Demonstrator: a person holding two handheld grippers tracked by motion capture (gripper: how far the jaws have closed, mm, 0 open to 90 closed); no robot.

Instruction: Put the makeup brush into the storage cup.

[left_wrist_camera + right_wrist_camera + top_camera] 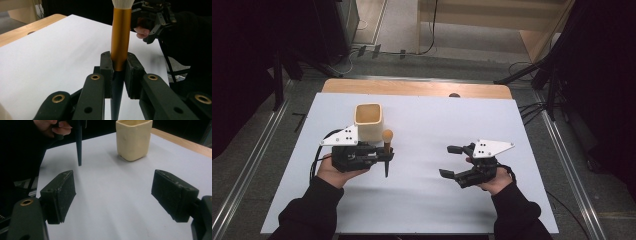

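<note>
White counter [422, 195], cream square cup [368, 121] upper left. Left tongs [387, 156] clamp a makeup brush [387, 145] upright beside it; right tongs [451, 161] wide, empty, lower right.

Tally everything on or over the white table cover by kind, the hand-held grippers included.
Makeup brush, held in the left hand-held gripper: 1
Cream square cup: 1
Hand-held grippers, left and right hand-held gripper: 2
Total: 4

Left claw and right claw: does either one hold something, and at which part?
The left claw is shut on the brush, where its gold ferrule meets the dark handle. The right claw is open and holds nothing.
</note>
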